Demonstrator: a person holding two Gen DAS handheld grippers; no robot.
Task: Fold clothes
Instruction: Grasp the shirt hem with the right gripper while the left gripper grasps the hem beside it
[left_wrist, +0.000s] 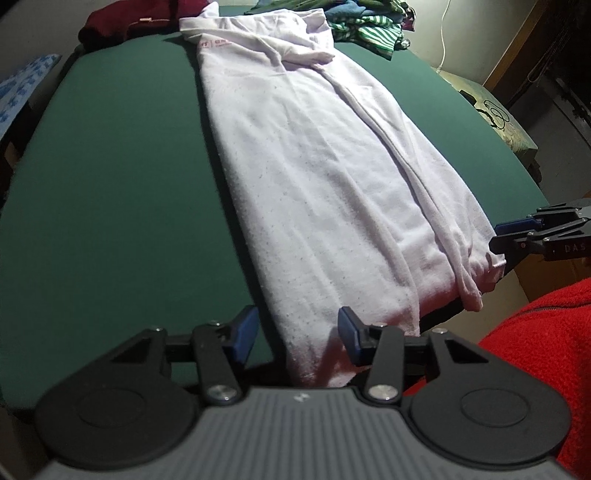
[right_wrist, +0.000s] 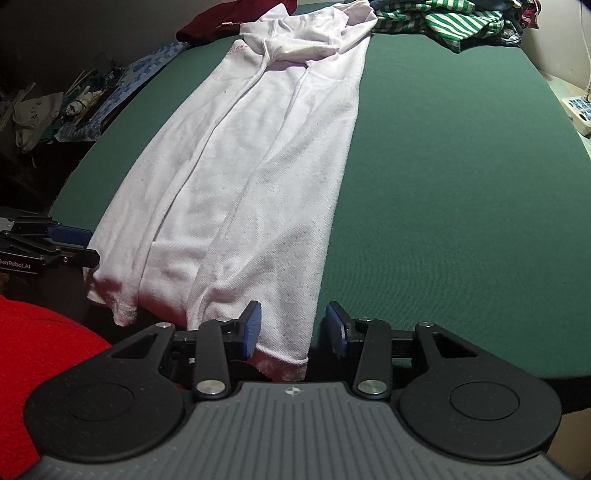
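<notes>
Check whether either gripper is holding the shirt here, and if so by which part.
Nothing is held. The left gripper and right gripper are both open, each straddling a near corner of the white shirt's bottom hem without closing on it.

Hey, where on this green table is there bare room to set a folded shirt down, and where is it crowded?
Bare green table lies left of the white shirt, up to the maroon garment. A second bare patch lies right of the shirt, toward the table's right edge. The far end is crowded: the striped clothes pile sits there.

Two low near-edge views, shared shirt
</notes>
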